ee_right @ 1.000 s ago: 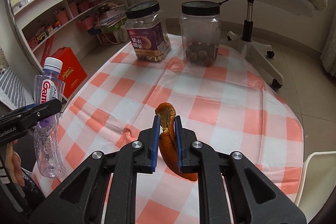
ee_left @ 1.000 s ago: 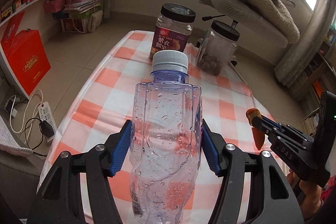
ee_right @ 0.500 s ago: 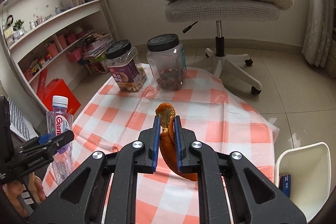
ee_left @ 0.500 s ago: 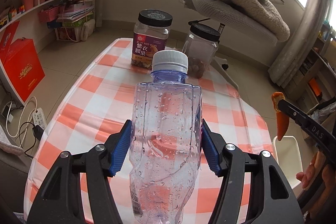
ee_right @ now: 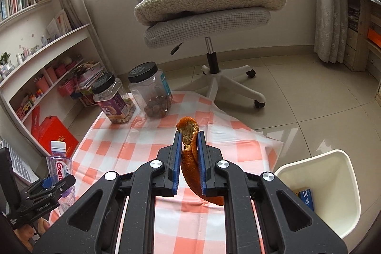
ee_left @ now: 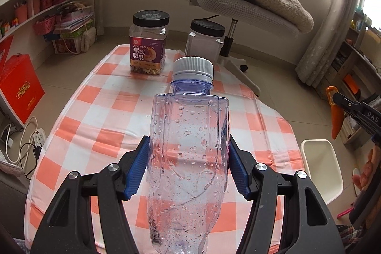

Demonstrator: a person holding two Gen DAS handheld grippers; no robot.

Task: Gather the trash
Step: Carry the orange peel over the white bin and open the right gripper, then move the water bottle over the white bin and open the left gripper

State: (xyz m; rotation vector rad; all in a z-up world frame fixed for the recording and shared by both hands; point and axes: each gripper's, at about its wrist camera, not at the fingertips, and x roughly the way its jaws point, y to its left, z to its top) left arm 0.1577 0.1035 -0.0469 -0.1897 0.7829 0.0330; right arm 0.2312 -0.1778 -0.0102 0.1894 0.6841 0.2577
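Observation:
My left gripper (ee_left: 188,168) is shut on an empty clear plastic bottle (ee_left: 188,146) with a white cap, held upright above the near end of the checked table (ee_left: 114,111). The bottle (ee_right: 60,170) and left gripper also show in the right wrist view at lower left. My right gripper (ee_right: 188,158) is shut on a strip of orange peel (ee_right: 189,154), held high above the table's right side. The peel (ee_left: 337,116) shows at the right edge of the left wrist view. A white bin (ee_right: 331,189) stands on the floor right of the table, with a blue box (ee_right: 306,198) inside.
Two black-lidded jars stand at the table's far end: a nut jar (ee_left: 147,44) and a clear jar (ee_left: 206,39). An office chair (ee_right: 207,23) with a blanket and plush monkey is behind. Shelves (ee_right: 47,58), a red box (ee_left: 19,87) and a power strip (ee_left: 39,137) are left.
Both grippers have risen and pulled back from the table with their loads. The white bin has come into fuller view at the right. Both grips are unchanged.

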